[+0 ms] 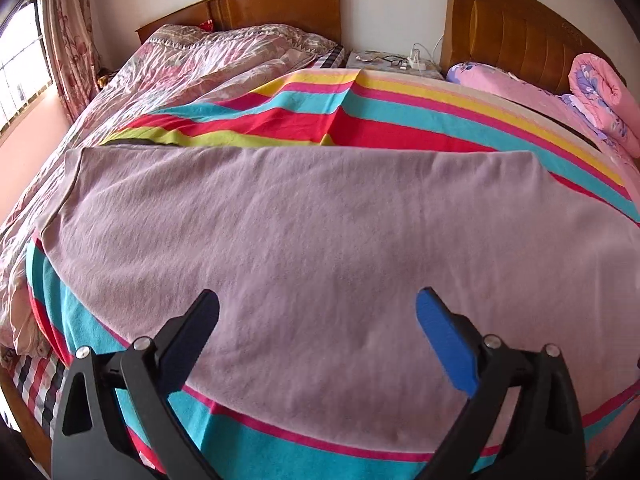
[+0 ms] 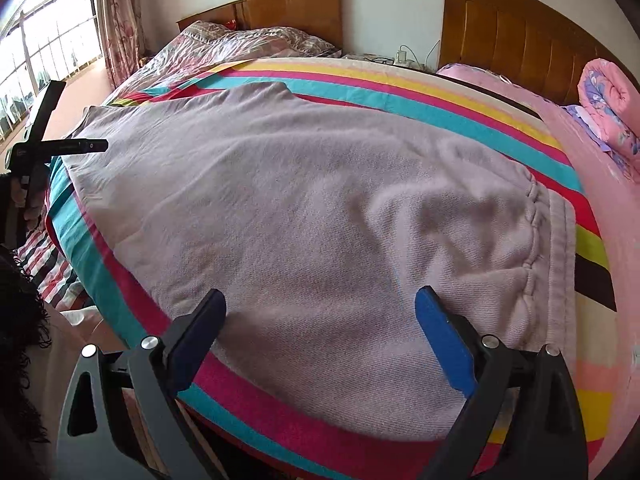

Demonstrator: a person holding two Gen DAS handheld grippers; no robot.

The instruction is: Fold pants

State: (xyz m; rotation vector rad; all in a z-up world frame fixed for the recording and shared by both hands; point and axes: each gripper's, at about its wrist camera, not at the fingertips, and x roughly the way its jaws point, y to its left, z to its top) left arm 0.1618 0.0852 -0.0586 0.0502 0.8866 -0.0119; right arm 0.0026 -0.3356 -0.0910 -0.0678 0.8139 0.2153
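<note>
Pale mauve pants (image 1: 304,236) lie flat across a striped blanket (image 1: 400,120) on the bed, folded lengthwise. In the right wrist view the pants (image 2: 304,216) show their gathered waistband (image 2: 556,264) at the right end. My left gripper (image 1: 318,306) hovers open over the near part of the cloth, nothing between its fingers. My right gripper (image 2: 320,306) is open too, above the cloth near the waistband end. The left gripper also shows at the far left of the right wrist view (image 2: 52,144); its state cannot be read there.
A floral quilt (image 1: 192,64) covers the bed's left side. A rolled pink quilt (image 1: 604,96) lies on the second bed at right. A nightstand with a power strip (image 1: 416,60) sits between wooden headboards (image 1: 280,4). A window with curtains (image 2: 116,12) is at left.
</note>
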